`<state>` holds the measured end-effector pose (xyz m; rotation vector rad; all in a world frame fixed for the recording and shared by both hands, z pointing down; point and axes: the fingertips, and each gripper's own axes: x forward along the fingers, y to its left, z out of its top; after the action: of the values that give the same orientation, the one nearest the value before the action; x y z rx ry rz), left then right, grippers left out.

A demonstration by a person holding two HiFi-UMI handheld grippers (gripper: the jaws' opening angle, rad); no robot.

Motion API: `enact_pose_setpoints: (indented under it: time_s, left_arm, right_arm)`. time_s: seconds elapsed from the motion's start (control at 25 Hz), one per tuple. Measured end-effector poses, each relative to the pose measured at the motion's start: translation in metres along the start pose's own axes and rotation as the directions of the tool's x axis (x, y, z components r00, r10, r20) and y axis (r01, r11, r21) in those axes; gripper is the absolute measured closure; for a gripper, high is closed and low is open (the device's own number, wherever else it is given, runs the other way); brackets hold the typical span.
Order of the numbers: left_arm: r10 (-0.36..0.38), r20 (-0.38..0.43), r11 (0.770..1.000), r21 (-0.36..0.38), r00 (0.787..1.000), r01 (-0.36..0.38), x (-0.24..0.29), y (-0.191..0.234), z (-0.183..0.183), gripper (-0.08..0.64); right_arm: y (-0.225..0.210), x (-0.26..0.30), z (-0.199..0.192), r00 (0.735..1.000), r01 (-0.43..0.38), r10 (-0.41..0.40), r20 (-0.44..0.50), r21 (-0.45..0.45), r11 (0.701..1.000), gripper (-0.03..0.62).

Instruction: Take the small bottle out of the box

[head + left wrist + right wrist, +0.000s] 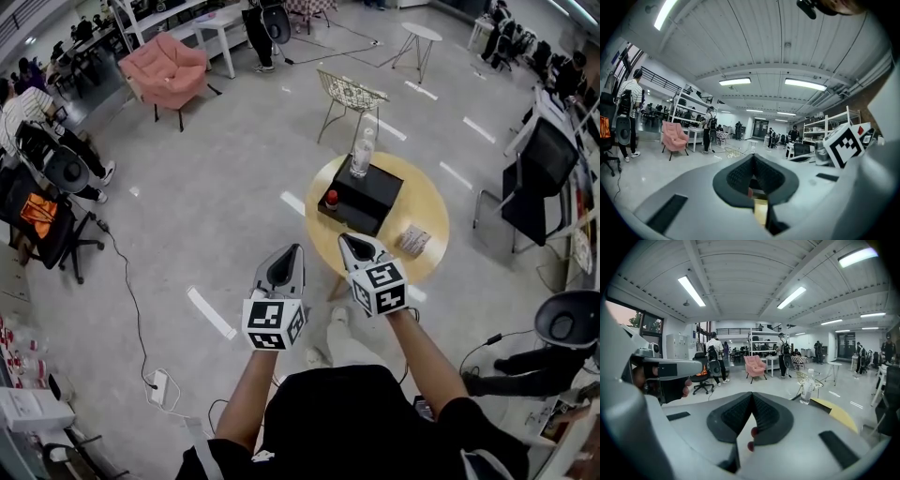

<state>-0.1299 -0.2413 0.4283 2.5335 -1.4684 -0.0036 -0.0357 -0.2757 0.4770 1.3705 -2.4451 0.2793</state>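
Small bottle (pixel 331 199): red cap, upright at left end of black box (pixel 367 192), on the side nearer the grippers; set in a recess or only against the box wall, cannot tell.
Black box: lying aslant on round yellow table (pixel 427 202), roughly mid-table.
Clear bottle (pixel 361 155): tall, upright on top of box, at its far end.
Packet (pixel 412 241): flat on table, right of box's near corner, apart from it.
Left gripper (pixel 298 248): jaws closed tip to tip, nothing gripped; short of box and left of it, off the table rim, well clear of small bottle.
Right gripper (pixel 343 237): jaws pressed together, nothing between pads; tips over table just short of box's near side, small bottle a little beyond them.
Wire chair (pixel 349 94): on floor beyond box, behind table.
Pink armchair (pixel 169 70): far beyond box, off to the left.
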Motion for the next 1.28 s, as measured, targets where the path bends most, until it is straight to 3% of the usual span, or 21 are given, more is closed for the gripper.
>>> enact_pose_setpoints:
  time_s: [0.52, 1.28]
  left_arm:
    - [0.013, -0.048, 1.000, -0.009, 0.999, -0.014, 0.073, 0.027, -0.004, 0.551]
    - [0.060, -0.140, 0.997, -0.043, 0.988, -0.067, 0.188, 0.052, -0.034, 0.551]
  right_arm:
    - [-0.052, 0.059, 0.001, 0.999, -0.011, 0.012, -0.042, 0.023, 1.000, 0.591]
    - [-0.132, 0.153, -0.020, 0.984, -0.103, 0.108, -0.142, 0.039, 0.994, 0.591]
